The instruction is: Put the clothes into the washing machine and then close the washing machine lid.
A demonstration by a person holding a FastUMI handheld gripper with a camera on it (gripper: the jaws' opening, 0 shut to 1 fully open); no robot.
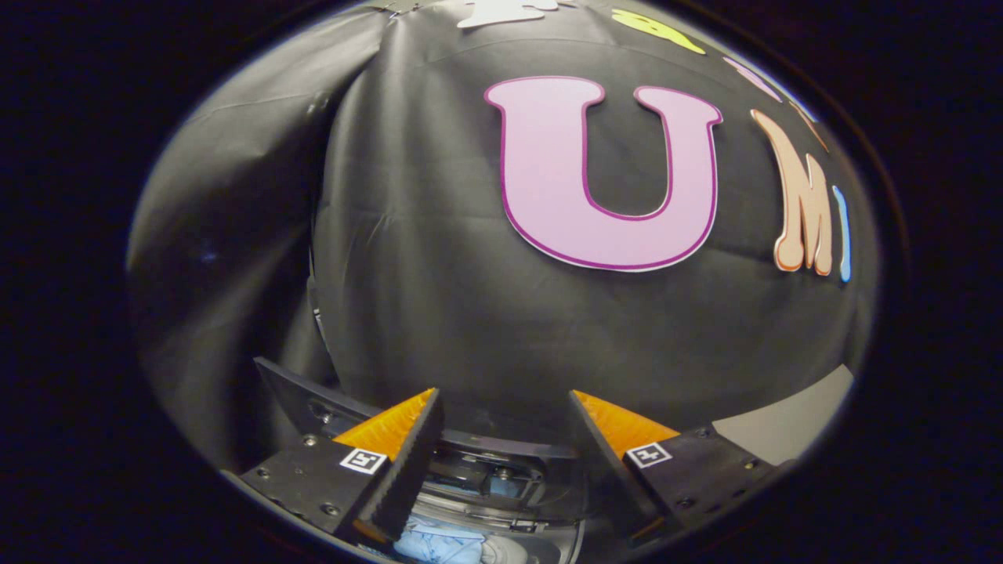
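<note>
Room: black cloth wall (439, 298) fills most of the view, creased, with a vertical fold on the left side. Pale grey strip of worktop (791, 423) shows at the right, beyond the right finger.

Container: one washer (501, 478), dark, sits low between and below the fingers. Its lid (313, 403) is up, a dark panel standing tilted behind the left finger and running in an arc toward the middle. Drum mouth is open; dark rim and some fittings sit just ahead of the fingers.

Contents: light blue clothes (439, 542) lie inside the washer, low down, next to the left finger's inner edge. Looks like one bundle; can't tell how many pieces. Whitish fabric patch just right of the blue, can't tell if it's a separate item.

Hand-held gripper (505, 411): two fingers spread wide apart, nothing between them, touching nothing. It hangs above the washer opening, pointing mostly at the wall. One square marker tag on each finger base, two in all.

Count: one washer, one lid, one clothes bundle, two fingers.
</note>
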